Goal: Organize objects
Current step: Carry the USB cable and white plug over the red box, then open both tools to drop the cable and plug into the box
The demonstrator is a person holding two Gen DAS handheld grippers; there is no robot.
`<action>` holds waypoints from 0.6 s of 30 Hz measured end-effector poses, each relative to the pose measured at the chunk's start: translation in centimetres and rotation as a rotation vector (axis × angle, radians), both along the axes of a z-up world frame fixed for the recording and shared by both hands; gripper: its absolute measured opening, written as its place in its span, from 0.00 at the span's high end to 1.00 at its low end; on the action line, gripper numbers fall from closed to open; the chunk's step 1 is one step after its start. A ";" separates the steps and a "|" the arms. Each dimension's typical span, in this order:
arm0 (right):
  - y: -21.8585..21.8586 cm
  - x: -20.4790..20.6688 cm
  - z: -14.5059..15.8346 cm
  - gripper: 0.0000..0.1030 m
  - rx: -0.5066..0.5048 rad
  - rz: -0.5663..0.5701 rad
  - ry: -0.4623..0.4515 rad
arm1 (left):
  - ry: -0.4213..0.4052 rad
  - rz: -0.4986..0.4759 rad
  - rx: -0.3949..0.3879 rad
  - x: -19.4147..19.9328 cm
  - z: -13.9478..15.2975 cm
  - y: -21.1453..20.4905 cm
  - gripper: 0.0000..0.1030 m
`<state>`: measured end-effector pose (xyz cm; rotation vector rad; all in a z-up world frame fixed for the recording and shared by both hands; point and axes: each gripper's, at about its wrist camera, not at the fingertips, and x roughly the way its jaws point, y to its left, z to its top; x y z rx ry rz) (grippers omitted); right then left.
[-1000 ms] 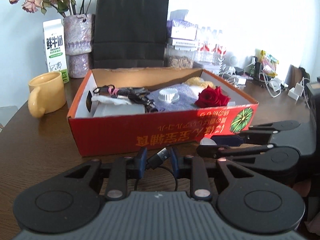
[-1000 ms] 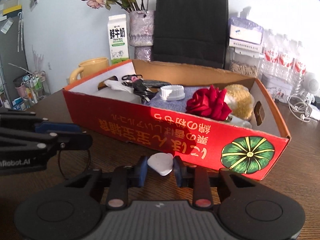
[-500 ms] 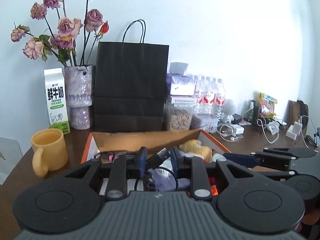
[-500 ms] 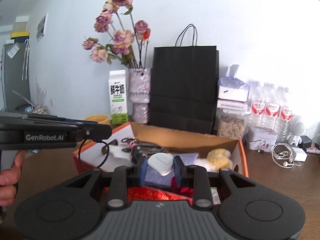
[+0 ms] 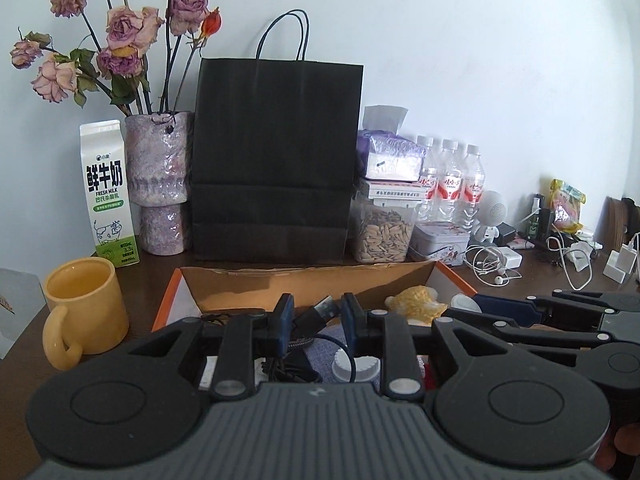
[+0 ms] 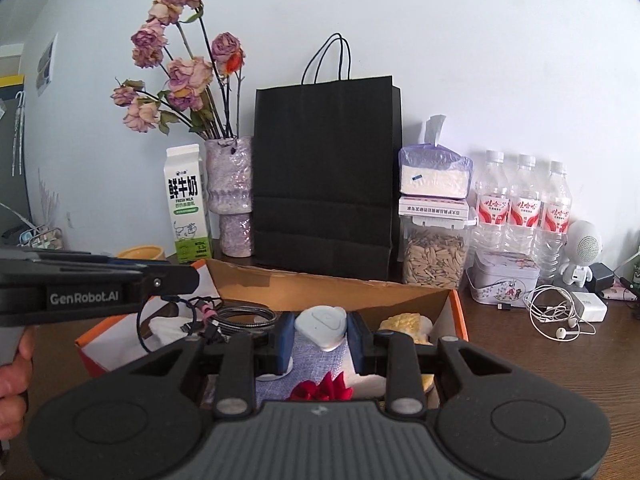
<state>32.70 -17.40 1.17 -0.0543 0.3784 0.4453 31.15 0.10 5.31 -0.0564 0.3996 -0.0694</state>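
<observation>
Between the blue pads of your left gripper (image 5: 315, 316) sits the plug end of a black USB cable (image 5: 324, 309), clamped, with its cord looping down toward the box below. Your right gripper (image 6: 320, 330) is clenched on a small white rounded-triangle gadget (image 6: 321, 327); both pads press its sides. What the gadget is cannot be told.

Under both tools lies the orange cardboard box (image 6: 459, 312), open at the top. From the right wrist view, its contents read like this: a red fabric rose (image 6: 322, 390) at 6 o'clock from the gadget, a yellow plush toy (image 6: 404, 325) at 3 o'clock, a coiled braided cable (image 6: 244, 315) at 9 o'clock, and a blue-grey cloth (image 6: 316, 364) lying flat beneath the pads. From the left wrist view a white screw cap (image 5: 356, 368) rests on that cloth, just below the held plug.

At 12 o'clock beyond the box stands a black paper bag (image 5: 276, 160), upright against the wall. At its 9 o'clock are a purple vase (image 5: 158, 168) of dried roses and a milk carton (image 5: 107, 192); a yellow mug (image 5: 82, 312) stands just beside the box's left wall. At the bag's 3 o'clock sit a jar of seeds (image 6: 434, 258) and three water bottles (image 6: 524, 204).

Your left gripper appears at 9 o'clock in the right wrist view, with your hand (image 6: 14, 376) on its handle.
</observation>
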 end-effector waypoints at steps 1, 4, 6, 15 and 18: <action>0.0 0.2 -0.2 0.74 -0.001 -0.001 0.003 | 0.003 0.000 0.001 0.2 -0.1 0.0 0.75; 0.1 0.9 -0.6 0.74 -0.002 -0.003 0.014 | 0.015 -0.002 0.001 0.8 -0.6 0.0 0.75; 0.0 1.2 -0.9 0.73 -0.003 -0.009 0.024 | 0.027 0.000 -0.009 1.1 -1.0 0.2 0.73; -0.1 1.5 -1.7 0.00 -0.025 -0.040 0.046 | 0.021 0.064 -0.008 0.8 -1.1 1.3 0.00; 0.0 1.0 -1.4 0.00 -0.032 -0.044 0.045 | 0.026 0.081 0.016 0.4 -0.8 1.2 0.00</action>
